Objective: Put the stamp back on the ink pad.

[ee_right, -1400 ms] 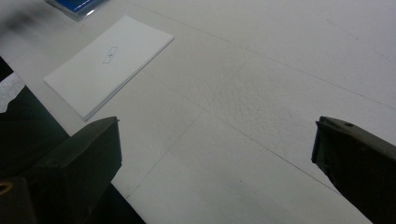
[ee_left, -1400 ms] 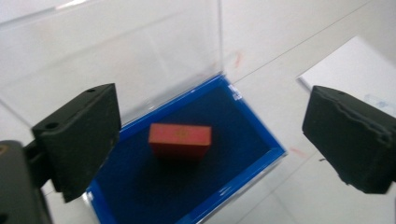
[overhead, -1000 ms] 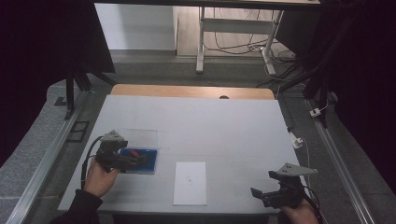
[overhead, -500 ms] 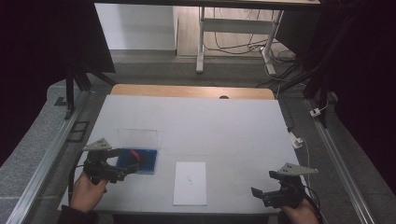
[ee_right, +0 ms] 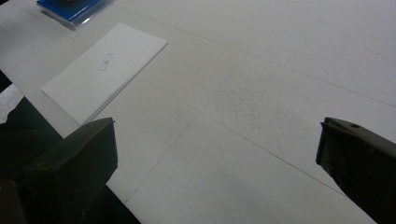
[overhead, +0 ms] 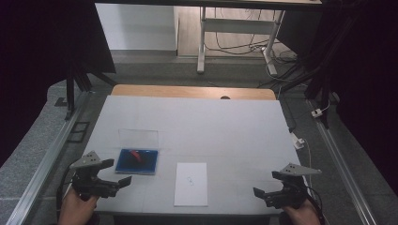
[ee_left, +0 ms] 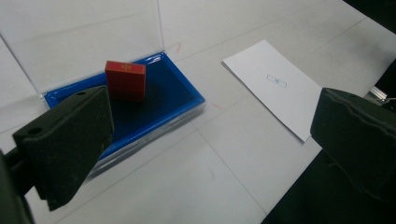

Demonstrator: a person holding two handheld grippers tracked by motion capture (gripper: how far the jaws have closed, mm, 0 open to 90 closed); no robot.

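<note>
A blue case (overhead: 137, 161) (ee_left: 159, 100) lies open on the white table, its clear lid (overhead: 138, 138) (ee_left: 84, 37) folded back. Inside the case rests a small red block (overhead: 136, 155) (ee_left: 124, 80). My left gripper (overhead: 110, 177) (ee_left: 212, 149) hovers at the front left corner, just near of the case, jaws wide and empty. A white card (overhead: 191, 183) (ee_left: 273, 86) (ee_right: 105, 70) with a small printed mark lies to the right of the case. At the front right edge my right gripper (overhead: 264, 187) (ee_right: 217, 163) stands open over bare table, holding nothing.
The white table top (overhead: 211, 126) has a wooden strip (overhead: 192, 91) along its far edge. Metal rails run down both sides. A white plug and cable (overhead: 298, 140) hang off the right edge. Beyond the table stands a frame leg with cables on the floor.
My left gripper has drawn back from over the blue case toward the front left corner, leaving the red block in the case. The right gripper has stayed put.
</note>
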